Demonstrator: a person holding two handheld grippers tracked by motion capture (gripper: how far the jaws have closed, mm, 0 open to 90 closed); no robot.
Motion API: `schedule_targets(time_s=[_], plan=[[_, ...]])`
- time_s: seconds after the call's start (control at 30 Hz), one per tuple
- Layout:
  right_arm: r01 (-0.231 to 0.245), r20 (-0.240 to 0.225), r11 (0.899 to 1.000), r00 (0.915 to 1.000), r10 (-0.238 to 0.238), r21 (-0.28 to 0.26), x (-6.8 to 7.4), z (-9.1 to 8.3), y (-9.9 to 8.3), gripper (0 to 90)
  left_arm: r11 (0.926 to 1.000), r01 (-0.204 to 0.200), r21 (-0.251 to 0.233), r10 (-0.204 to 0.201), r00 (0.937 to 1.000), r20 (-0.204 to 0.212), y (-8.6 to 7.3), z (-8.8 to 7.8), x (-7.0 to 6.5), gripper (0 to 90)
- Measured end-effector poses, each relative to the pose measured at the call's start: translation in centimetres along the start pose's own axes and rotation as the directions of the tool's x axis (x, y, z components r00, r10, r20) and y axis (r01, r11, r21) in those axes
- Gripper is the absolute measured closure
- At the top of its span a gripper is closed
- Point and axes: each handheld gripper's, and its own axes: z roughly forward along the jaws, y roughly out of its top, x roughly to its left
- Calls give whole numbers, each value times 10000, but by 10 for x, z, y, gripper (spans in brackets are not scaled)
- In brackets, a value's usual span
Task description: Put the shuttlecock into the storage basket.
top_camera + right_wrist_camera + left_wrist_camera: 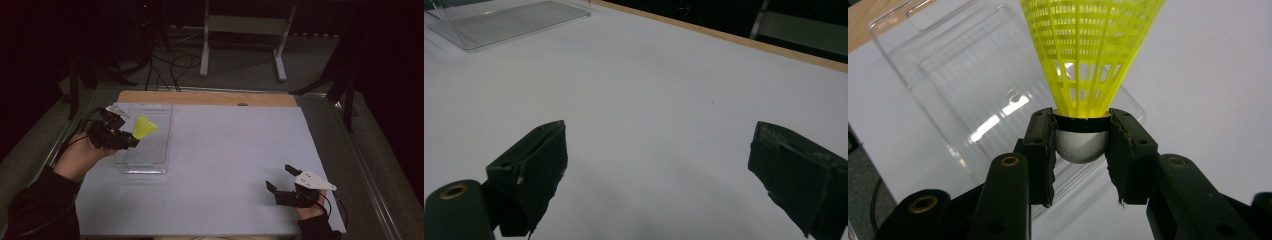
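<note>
A: While I hold the left gripper (1082, 150) over the clear plastic tray (145, 150), what do you see around its fingers?

B: Its jaws are clenched on the yellow shuttlecock (1088, 55), gripping the rounded grey cap (1081, 146) from both sides. The meshed plastic skirt flares away beyond the fingertips. The tray lies just below and beyond them, transparent, ribbed, glinting.

A: And on my right gripper (659, 170)?

B: Its jaws stand wide apart with nothing between them, low over the smooth white tabletop (664, 90). The tray's corner sits well beyond the left finger (536, 170). A wooden edge (724, 35) runs past the fingertips; behind it, a dark floor with cables (170, 65) and a white frame (245, 30)
</note>
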Motion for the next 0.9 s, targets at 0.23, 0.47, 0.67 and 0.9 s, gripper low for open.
schedule_targets(time_s=[0.23, 0.47, 0.67, 0.9], plan=[[9, -29, 10000, 10000, -9, -4, 0, 0, 0, 89, 9995, 315, -4, -315, 9995, -87, -8, -4, 10, 656], [11, -27, 10000, 10000, -11, -3, 1, 0, 0, 90, 9986, 527, -33, -527, 9984, -178, -16, -5, 16, 656], [19, -28, 10000, 10000, -19, 8, 1, 0, 0, 90, 9969, 788, 84, -786, 9967, -178, -25, -2, 22, 656], [35, -9, 10000, 10000, -35, 32, 0, 1, 0, 90, 9948, 1011, 121, -1010, 9949, -75, -35, 3, 28, 656]])
